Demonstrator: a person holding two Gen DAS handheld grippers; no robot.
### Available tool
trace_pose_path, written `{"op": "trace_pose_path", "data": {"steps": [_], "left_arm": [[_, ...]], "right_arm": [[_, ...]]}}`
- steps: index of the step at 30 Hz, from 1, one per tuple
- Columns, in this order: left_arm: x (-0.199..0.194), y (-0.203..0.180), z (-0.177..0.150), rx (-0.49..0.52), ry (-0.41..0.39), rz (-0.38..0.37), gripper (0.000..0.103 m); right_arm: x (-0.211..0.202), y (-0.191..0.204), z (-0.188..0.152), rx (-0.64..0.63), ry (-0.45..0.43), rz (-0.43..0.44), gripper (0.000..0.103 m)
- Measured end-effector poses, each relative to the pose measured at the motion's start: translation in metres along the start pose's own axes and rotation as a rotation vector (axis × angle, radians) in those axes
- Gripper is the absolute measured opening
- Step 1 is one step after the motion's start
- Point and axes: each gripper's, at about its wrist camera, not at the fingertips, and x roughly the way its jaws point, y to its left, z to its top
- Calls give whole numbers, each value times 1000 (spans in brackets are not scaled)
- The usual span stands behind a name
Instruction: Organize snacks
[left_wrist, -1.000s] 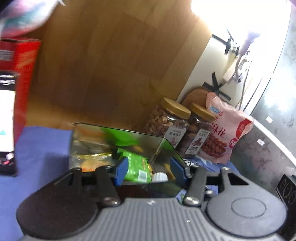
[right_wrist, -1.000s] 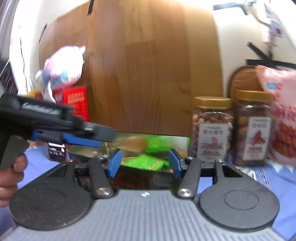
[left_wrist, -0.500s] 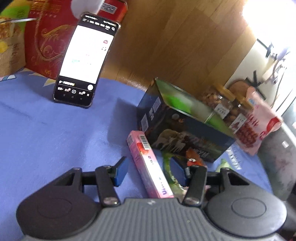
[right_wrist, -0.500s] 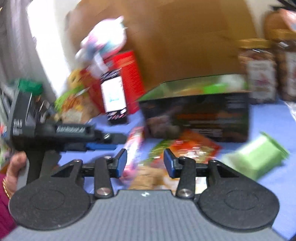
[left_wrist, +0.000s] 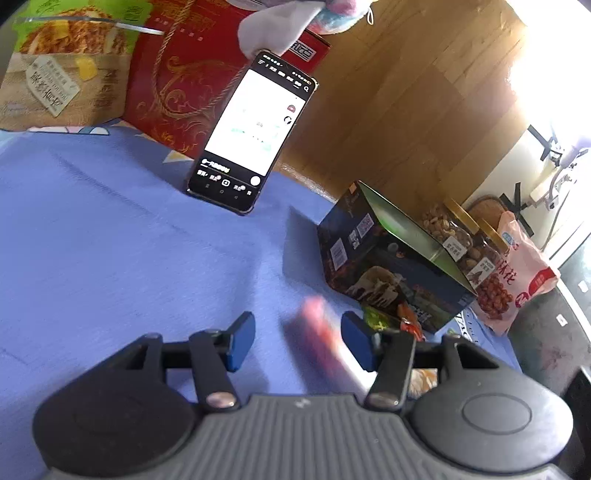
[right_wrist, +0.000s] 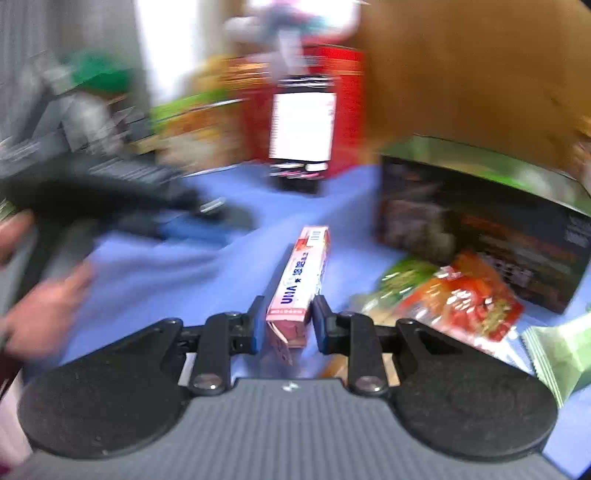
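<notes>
Closing our right gripper (right_wrist: 286, 325) around the pink snack box (right_wrist: 301, 280) on the blue cloth (left_wrist: 110, 236), we saw its pads just short of contact. Our left gripper (left_wrist: 297, 341) hung open. The dark carton (right_wrist: 480, 221) stood open-topped, contents unclear; two lidded jars (left_wrist: 458, 236) held nuts.

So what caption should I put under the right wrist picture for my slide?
Right gripper closing around a pink snack box on the blue cloth.

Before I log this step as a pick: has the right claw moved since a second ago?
Yes. The right claw swung from over the open dark box down to the pink box, closing around it.
</notes>
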Motion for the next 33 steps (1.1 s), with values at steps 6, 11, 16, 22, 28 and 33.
{"op": "trace_pose_path", "data": {"steps": [6, 11, 16, 22, 28, 33], "left_arm": [[-9, -10, -20, 63, 41, -60, 52], [-9, -26, -35, 129, 63, -71, 55], [-10, -28, -38, 137, 64, -60, 55], [-12, -31, -45, 141, 75, -55, 55], [-15, -38, -54, 178, 52, -20, 58], [-17, -44, -58, 170, 48, -1, 58]], "right_arm": [[-72, -2, -46, 7, -65, -99, 51], [-89, -2, -63, 158, -80, -49, 42], [-67, 32, -56, 37, -42, -69, 23], [-43, 38, -54, -13, -1, -100, 22], [-38, 38, -54, -19, -7, -157, 25], [-39, 34, -53, 4, -24, -197, 18]]}}
